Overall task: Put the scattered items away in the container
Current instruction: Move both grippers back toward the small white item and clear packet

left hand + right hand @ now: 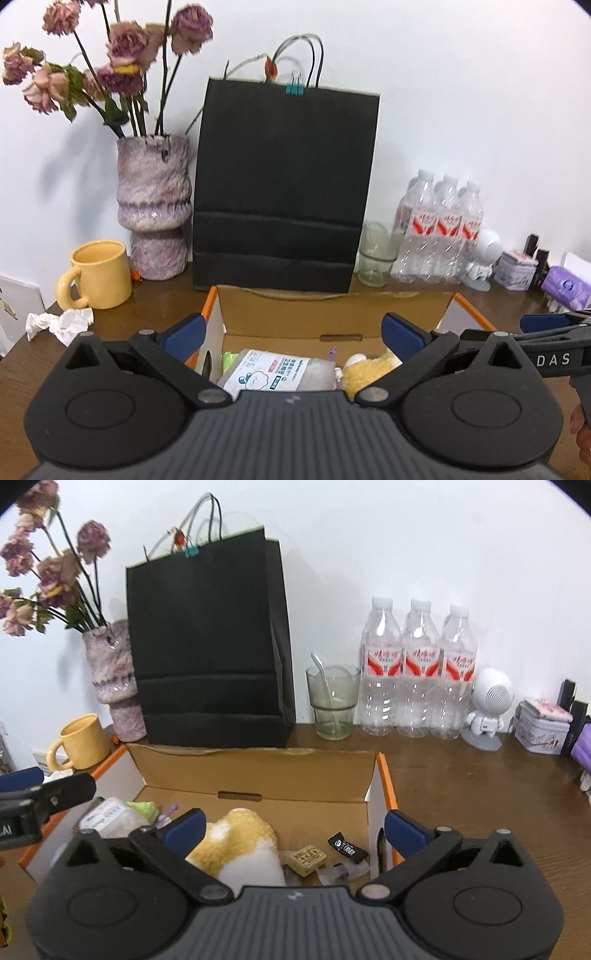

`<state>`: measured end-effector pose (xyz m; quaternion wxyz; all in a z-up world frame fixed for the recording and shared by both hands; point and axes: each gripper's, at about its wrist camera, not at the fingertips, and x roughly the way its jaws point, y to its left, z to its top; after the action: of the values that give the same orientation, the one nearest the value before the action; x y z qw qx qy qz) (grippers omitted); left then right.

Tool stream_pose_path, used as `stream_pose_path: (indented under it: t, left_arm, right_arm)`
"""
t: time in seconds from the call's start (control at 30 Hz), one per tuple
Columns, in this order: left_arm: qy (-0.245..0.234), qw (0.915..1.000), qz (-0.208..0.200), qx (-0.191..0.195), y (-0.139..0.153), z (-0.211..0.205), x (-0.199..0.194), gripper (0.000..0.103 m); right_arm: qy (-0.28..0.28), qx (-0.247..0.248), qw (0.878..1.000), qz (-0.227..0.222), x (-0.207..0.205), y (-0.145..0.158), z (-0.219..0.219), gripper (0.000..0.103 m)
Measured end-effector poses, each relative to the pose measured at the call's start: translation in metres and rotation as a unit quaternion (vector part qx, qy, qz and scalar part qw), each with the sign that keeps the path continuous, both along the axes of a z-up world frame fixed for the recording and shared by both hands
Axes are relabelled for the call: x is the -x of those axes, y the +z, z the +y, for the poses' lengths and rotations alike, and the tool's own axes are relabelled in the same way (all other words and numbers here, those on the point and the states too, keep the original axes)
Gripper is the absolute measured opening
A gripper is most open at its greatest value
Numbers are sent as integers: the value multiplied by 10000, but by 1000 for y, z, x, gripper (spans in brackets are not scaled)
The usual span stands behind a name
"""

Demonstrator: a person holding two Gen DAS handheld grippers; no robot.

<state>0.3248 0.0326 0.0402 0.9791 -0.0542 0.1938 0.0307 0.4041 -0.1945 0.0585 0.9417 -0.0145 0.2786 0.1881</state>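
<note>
Below my left tongs (291, 330) and right tongs (293, 825), both wide and empty, the cardboard box (255, 775) holds dropped items.

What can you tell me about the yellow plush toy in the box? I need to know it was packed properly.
The yellow plush toy is soft and fuzzy, golden yellow with white patches, one larger at its near end. It lies inside the open cardboard box, about mid-floor, beside a wet-wipes pack on its left and small wrapped sweets on its right. The right gripper is open above it, not touching. Its underside is hidden.
</note>
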Motion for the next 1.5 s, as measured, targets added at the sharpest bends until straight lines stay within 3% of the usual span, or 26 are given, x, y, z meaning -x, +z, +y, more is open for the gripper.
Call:
stream_pose_path:
  t: [0.27, 0.53, 0.97, 1.2, 1.3, 1.4, 1.47, 1.5]
  left_arm:
    - [-216, 9990, -369, -142, 15, -3, 51, 103]
    - [-354, 9982, -264, -404, 3, -5, 103, 103]
    - [-500, 9950, 660, -553, -51, -6, 152, 103]
    - [-514, 9904, 1091, -676, -72, -7, 167, 102]
    - [-577, 9892, 1153, -699, -75, -10, 173, 94]
    - [-643, 9866, 1303, -747, -81, -14, 174, 73]
    - [-688, 9849, 1442, -666, -85, -13, 173, 52]
    - [-717, 9842, 1500, -618, -87, -12, 172, 48]
  right_arm:
    - [72, 0, 9988, -478, 52, 24, -23, 103]
    - [192, 100, 9972, -712, 112, 23, -47, 103]
    - [22, 769, 9969, 170, 146, -52, -68, 102]
    - [-191, 736, 9962, 435, 136, -70, -80, 90]
    - [-188, 634, 9964, 524, 131, -76, -83, 81]
    - [-186, 657, 9963, 519, 129, -80, -82, 70]
    - [-192, 642, 9967, 459, 128, -81, -82, 64]
    - [-198, 623, 9969, 447, 128, -82, -82, 62]
